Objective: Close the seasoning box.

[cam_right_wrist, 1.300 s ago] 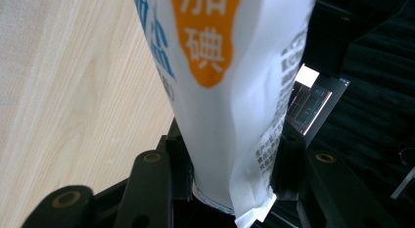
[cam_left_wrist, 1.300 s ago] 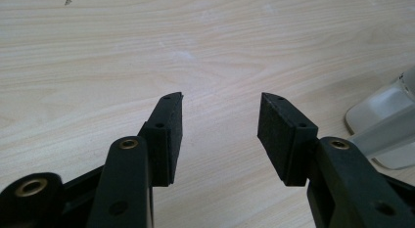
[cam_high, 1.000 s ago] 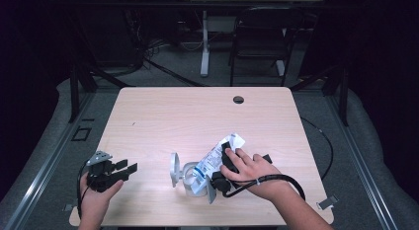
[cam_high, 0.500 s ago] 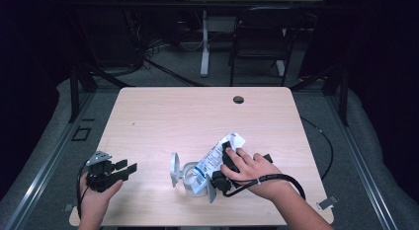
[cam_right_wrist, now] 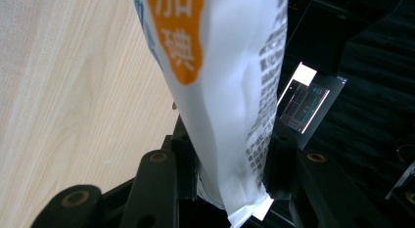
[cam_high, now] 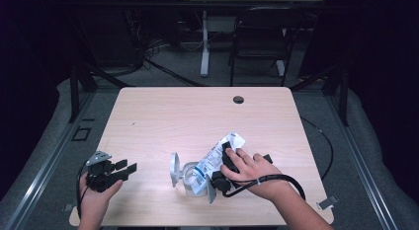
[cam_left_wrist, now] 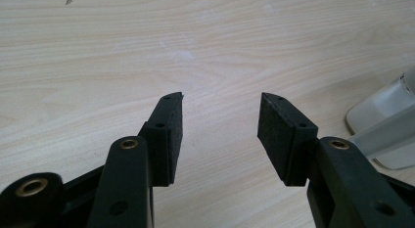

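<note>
Plainly clamped: right gripper, jaws just closing, pinching the salt bag's lower end above the lidded clear jar. Left gripper resting idle, jaws apart, empty. Risk: slippery film sliding out, toppling the jar.

1. Pouch: white, orange patch with white characters, blue edge stripe, black fine print.
2. Desk: pale wood grain, dark round hole at 12 o'clock.
3. Both tongs: black, brass-coloured rivets.
4. Container at pouch's 8 o'clock: translucent white.
</note>
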